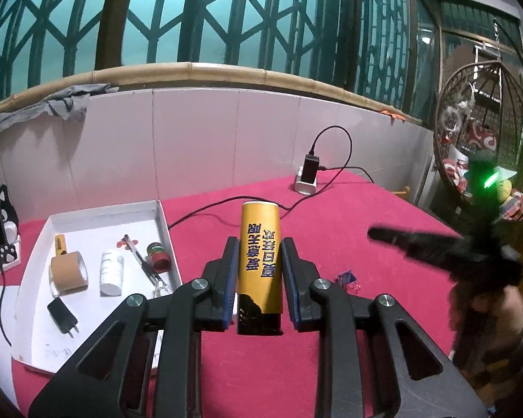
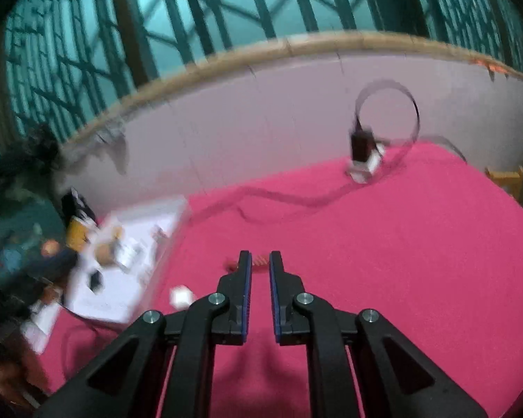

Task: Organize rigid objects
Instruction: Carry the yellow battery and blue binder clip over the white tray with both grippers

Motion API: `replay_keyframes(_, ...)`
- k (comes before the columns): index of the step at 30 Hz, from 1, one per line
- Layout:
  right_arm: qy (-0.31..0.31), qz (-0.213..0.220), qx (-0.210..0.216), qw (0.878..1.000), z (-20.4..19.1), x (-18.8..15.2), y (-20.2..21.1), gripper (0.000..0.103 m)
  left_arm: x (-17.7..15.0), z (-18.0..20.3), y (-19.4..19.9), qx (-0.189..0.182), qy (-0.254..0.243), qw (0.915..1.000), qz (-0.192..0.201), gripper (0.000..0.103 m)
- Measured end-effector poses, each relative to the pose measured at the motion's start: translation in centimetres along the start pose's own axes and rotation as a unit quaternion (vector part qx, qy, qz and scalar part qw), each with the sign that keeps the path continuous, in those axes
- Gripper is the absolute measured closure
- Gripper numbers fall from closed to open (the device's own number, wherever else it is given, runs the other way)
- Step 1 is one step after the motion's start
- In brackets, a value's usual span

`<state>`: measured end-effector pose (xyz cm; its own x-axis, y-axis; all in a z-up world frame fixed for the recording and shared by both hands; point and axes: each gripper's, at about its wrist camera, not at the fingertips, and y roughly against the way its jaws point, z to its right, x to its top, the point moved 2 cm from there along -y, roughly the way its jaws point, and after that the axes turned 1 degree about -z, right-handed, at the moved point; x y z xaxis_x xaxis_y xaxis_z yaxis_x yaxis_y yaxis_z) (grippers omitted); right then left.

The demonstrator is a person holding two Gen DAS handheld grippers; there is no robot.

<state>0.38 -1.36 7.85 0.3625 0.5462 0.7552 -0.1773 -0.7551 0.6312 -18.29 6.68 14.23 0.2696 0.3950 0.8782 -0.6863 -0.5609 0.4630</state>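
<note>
My left gripper (image 1: 259, 244) is shut on a yellow can (image 1: 259, 223) with dark blue lettering, held above the pink tablecloth (image 1: 348, 216) just right of the white tray (image 1: 104, 214). The tray holds a tape roll (image 1: 68, 271), a white bottle (image 1: 111, 271), a pen (image 1: 141, 257), a small red-and-green jar (image 1: 158, 254) and a black plug (image 1: 62, 318). My right gripper (image 2: 260, 256) hovers low over the cloth, its jaws a narrow gap apart with nothing between them. A small red-orange item (image 2: 259, 262) lies just past its tips. The picture from the right wrist is blurred.
A blue binder clip (image 1: 345, 277) and a small white item (image 2: 181, 296) lie on the cloth. A black charger on a white base (image 1: 308, 174) stands at the back with a cable trailing forward. A tiled wall bounds the far side; a wicker hanging chair (image 1: 481, 132) is at right.
</note>
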Motion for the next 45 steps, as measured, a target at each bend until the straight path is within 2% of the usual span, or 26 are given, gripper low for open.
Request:
replay_keyframes(1, 0.004, -0.013, -0.020, 1.000, 0.4, -0.6, -0.9, 0.082, 0.0, -0.1, 0.0, 0.000, 0.000, 1.0000, 0.000, 0.080)
replay_keyframes(3, 0.003, -0.041, -0.050, 0.998, 1.2, -2.1, -3.0, 0.028, -0.1, -0.1, -0.1, -0.001, 0.001, 1.0000, -0.002, 0.080)
replay_keyframes(4, -0.002, -0.050, -0.052, 0.997, 1.4, -2.6, -3.8, 0.024, -0.2, 0.0, -0.1, -0.001, 0.001, 1.0000, -0.003, 0.080)
replay_keyframes(10, 0.020, -0.082, -0.065, 0.994, 1.2, -3.6, -7.3, 0.026, -0.6, 0.2, -0.5, -0.004, -0.003, 0.9999, -0.012, 0.080)
replay_keyframes(12, 0.029, -0.096, -0.067, 0.993, 1.2, -4.0, -7.7, 0.059, -0.6, 0.2, -0.4, -0.004, -0.004, 0.9999, -0.011, 0.080)
replay_keyframes(14, 0.035, -0.092, -0.059, 0.993, 1.2, -3.9, -7.1, 0.076, -0.5, 0.2, -0.5, -0.003, -0.001, 0.9999, -0.012, 0.080)
replay_keyframes(16, 0.037, -0.080, -0.053, 0.995, 1.0, -3.8, -6.2, 0.081, -0.5, 0.1, -0.4, -0.002, 0.001, 0.9999, -0.012, 0.080)
replay_keyframes(18, 0.029, -0.064, -0.042, 0.997, 0.9, -3.3, -5.1, 0.090, -0.4, 0.0, -0.3, 0.000, 0.001, 0.9999, -0.010, 0.080)
replay_keyframes(28, 0.046, 0.038, 0.028, 0.998, -3.2, 0.7, 1.6, 0.091, -0.2, 0.1, -0.1, 0.010, -0.001, 0.9999, -0.007, 0.080)
replay_keyframes(36, 0.081, 0.067, 0.060, 0.993, -6.9, 2.4, 3.6, 0.090, -0.3, -0.7, 0.0, 0.016, 0.010, 0.9998, -0.006, 0.080)
replay_keyframes(45, 0.113, 0.078, 0.083, 0.987, -10.0, 3.4, 4.4, 0.090, -0.5, -2.0, 0.4, 0.024, 0.021, 0.9995, -0.002, 0.080)
